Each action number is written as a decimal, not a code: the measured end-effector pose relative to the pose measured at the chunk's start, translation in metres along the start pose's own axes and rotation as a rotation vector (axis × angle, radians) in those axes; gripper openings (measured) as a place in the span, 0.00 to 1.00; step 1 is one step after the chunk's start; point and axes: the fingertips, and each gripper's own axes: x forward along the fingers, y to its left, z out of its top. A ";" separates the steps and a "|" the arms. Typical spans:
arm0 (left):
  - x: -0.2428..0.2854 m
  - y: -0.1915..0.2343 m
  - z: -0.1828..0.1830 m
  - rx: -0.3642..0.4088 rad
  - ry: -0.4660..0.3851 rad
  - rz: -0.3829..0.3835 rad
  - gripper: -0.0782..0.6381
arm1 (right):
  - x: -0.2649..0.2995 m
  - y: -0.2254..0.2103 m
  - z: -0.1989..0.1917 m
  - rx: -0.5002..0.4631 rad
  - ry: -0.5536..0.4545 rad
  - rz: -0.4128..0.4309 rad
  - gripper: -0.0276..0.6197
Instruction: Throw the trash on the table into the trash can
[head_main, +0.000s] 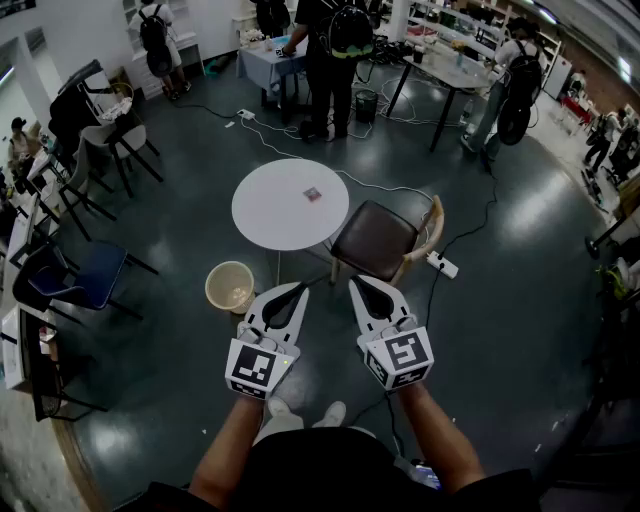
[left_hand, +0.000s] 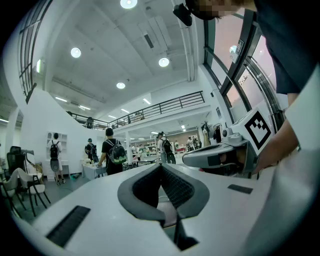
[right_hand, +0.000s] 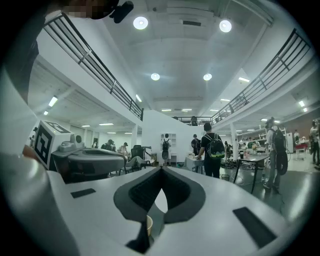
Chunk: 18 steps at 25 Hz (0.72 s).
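A small piece of trash lies on the round white table. A beige trash can stands on the floor at the table's near left. Both grippers are held side by side in the air, short of the table. My left gripper is shut and empty, its tip just right of the can. My right gripper is also shut and empty, its tip over the near edge of a brown chair. In the left gripper view the left gripper has its jaws together. In the right gripper view the right gripper shows the same.
The brown chair is pushed against the table's right side. A power strip and cables lie on the floor to the right. Dark chairs line the left. People stand at tables in the back.
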 end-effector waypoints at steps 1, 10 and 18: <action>0.001 -0.003 0.000 0.004 0.009 0.000 0.13 | -0.003 -0.003 0.001 -0.001 -0.001 -0.003 0.07; 0.011 -0.028 -0.002 0.004 0.014 0.015 0.13 | -0.024 -0.020 0.000 0.007 -0.026 0.017 0.07; 0.016 -0.025 -0.009 -0.003 0.036 0.036 0.13 | -0.018 -0.024 -0.007 0.023 -0.017 0.033 0.07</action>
